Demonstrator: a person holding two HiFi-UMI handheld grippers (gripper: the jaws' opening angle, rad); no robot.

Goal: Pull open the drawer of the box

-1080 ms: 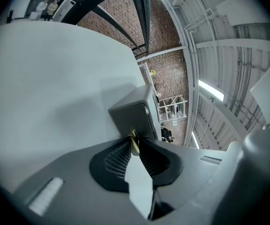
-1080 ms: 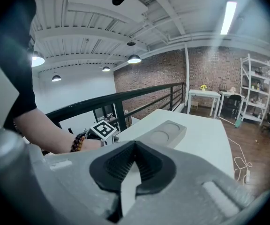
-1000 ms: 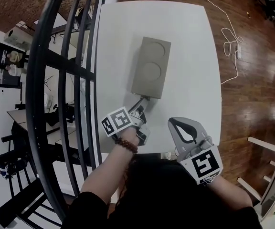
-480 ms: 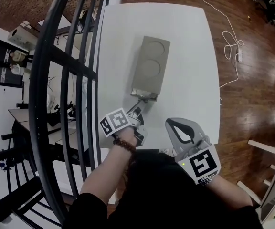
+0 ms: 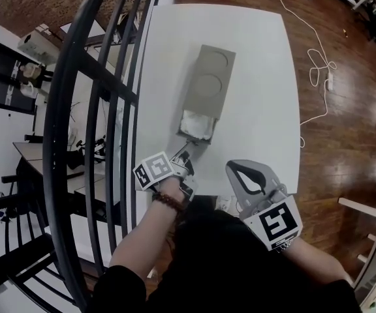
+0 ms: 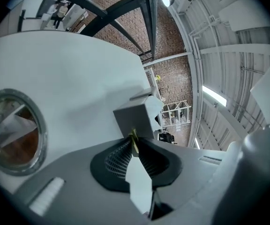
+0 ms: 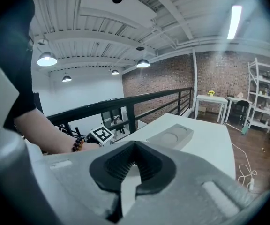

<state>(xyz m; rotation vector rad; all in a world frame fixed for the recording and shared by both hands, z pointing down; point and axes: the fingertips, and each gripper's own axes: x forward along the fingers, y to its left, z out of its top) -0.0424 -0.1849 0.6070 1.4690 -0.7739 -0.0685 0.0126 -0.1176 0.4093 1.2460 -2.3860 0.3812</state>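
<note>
Sliding from the box (image 5: pixel 209 77) over the last second, the drawer (image 5: pixel 196 126) stands part open on the bench (image 5: pixel 260 57): pull working; left tongs (image 6: pixel 134 144) closing on its tab (image 6: pixel 133 136), right tongs (image 7: pixel 134 161) together, empty.

- No words, numbers or brand names can be read anywhere.
- The left marker cube (image 5: pixel 155 170) shows only black and white square patterns, not letters.
- The right marker cube (image 5: pixel 277 222) has the same kind of pattern.
</note>
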